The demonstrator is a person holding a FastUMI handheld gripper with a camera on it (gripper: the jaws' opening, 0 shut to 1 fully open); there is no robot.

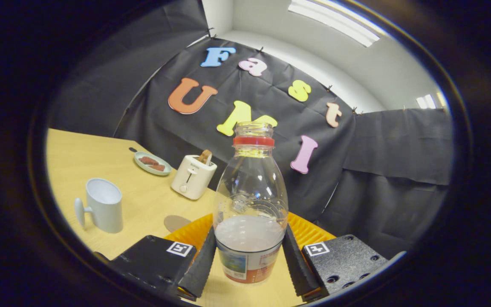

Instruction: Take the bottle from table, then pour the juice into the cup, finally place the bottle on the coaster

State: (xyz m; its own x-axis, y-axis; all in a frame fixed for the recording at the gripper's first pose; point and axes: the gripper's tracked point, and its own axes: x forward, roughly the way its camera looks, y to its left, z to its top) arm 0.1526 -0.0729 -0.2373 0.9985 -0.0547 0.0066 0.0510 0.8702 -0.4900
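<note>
Tool pinching clear, bulbous plastic bottle; ribbed fingers pressing both sides.

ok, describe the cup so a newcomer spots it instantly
Start at the wooden table. Beyond the claw, which is shut on the bottle, look to the side where the white toaster stands. The cup sits nearer than the toaster: pale, open-topped, with a side handle.

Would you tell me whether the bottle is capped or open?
Open: the bottle, held between the tongs, shows a bare mouth above its red neck ring.
</note>
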